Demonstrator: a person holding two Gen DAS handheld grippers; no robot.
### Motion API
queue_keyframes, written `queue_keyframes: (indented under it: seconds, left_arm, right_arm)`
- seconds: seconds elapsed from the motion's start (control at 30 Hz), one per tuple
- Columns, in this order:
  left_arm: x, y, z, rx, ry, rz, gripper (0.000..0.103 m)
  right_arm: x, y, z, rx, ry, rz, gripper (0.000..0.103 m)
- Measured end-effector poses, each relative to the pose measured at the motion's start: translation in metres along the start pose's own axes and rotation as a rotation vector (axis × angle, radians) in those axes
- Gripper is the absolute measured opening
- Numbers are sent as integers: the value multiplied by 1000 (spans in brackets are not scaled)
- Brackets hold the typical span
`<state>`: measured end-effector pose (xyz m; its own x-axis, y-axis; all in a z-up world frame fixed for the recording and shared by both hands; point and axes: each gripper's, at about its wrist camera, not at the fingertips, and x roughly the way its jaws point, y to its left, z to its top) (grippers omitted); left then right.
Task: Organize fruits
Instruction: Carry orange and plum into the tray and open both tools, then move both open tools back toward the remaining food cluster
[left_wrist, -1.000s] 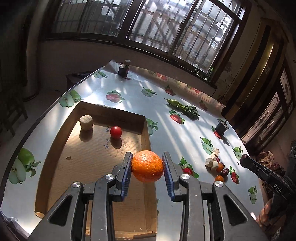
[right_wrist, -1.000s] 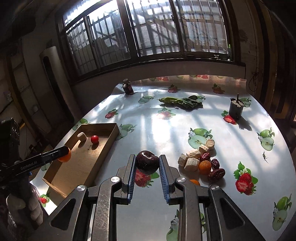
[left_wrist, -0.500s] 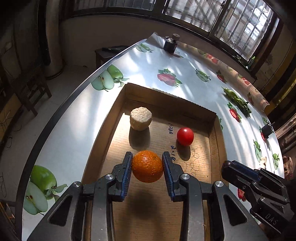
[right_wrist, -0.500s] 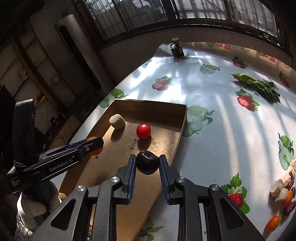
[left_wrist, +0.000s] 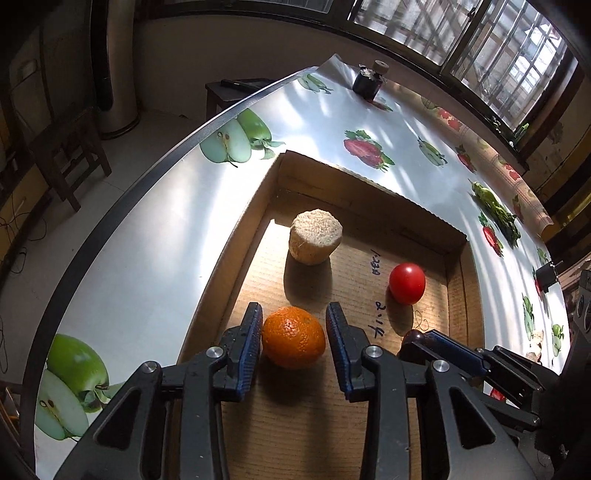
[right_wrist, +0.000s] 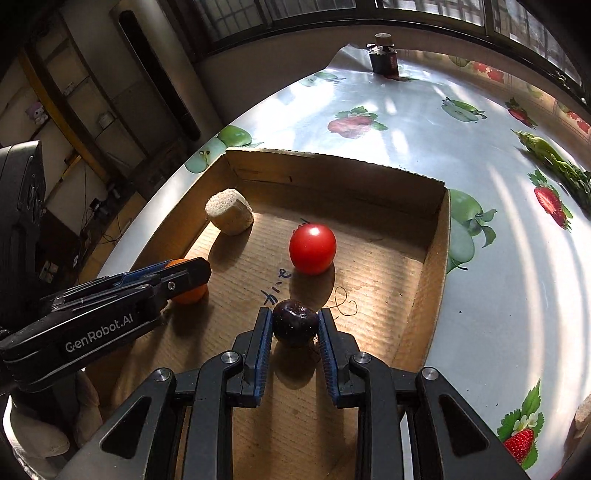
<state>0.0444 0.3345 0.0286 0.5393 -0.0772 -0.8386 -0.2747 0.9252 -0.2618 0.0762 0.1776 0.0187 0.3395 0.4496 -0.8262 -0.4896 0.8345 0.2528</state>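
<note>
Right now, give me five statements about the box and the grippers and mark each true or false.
1. The cardboard box holds a red tomato. True.
2. The left gripper is empty. False: the orange sits between its opening jaws.
3. The right gripper holds a dark plum. True.
4. The beige round chunk lies outside the box. False: it is inside, near the far corner.
5. The green vegetable is in the box. False: it lies on the tablecloth.

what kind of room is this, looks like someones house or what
Probably a lived-in home, perhaps a dining room: a table under a fruit-print tablecloth, barred windows along the wall, and a wooden chair beside it. A cardboard box on the table holds fruit.
</note>
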Motion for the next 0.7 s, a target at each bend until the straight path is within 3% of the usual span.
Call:
queue_keyframes:
  seconds: [0.23, 0.4, 0.47, 0.57, 0.7]
  left_arm:
    - [-31, 5, 1, -34, -82, -17, 48]
    - [-71, -4, -12, -20, -171, -15, 54]
    - [-89, -11, -22, -10, -217, -16, 64]
    - [-110, -24, -40, 7, -266, -21, 71]
    - [-125, -45, -71, 32, -270, -41, 85]
  right_arm:
    - [-5, 6, 0, -15, -21, -10, 34]
    - [-30, 6, -3, -6, -74, -10, 35]
    - [-46, 4, -8, 3, -102, -8, 35]
    - [-74, -2, -23, 20, -155, -23, 35]
    - [-110, -14, -49, 73, -211, -41, 36]
